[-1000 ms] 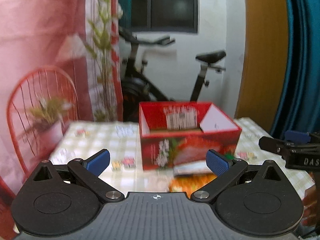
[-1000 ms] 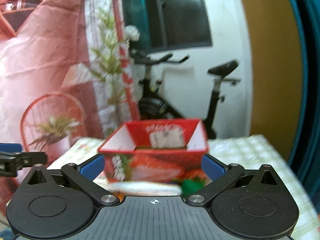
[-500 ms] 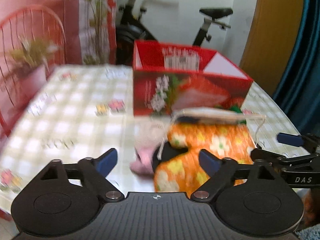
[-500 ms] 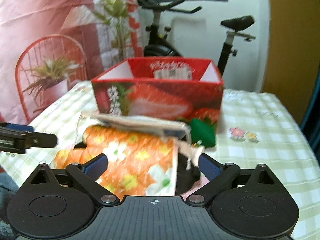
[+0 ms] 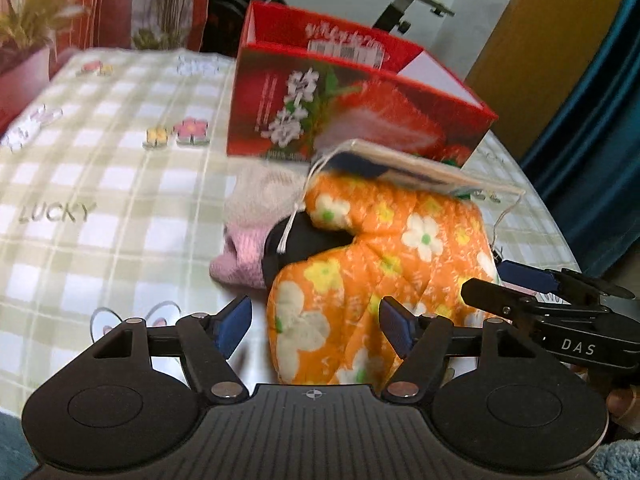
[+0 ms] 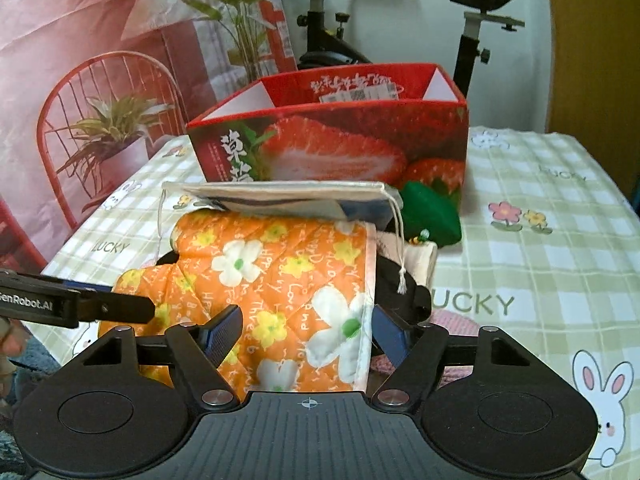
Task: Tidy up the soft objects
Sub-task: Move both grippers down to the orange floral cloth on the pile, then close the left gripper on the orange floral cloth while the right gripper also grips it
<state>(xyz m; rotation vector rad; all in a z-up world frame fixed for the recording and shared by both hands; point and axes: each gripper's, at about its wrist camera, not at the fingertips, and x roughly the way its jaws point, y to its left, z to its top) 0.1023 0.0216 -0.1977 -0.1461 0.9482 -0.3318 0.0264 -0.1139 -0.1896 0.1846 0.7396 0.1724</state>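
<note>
Pile blocks my way to the box
Orange floral cloth [image 6: 276, 280] heaps before the red box [image 6: 340, 140]; bench [image 6: 560, 240] right lies bare.

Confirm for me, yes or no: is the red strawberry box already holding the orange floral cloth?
No: the orange floral cloth lies on the table in front of the red strawberry box, not inside it.

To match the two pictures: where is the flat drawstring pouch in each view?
Left wrist: drawstring pouch right of centre, atop the orange floral cloth.
Right wrist: pouch at centre, atop the same cloth.
Shared landmark: red strawberry box directly behind it.
</note>
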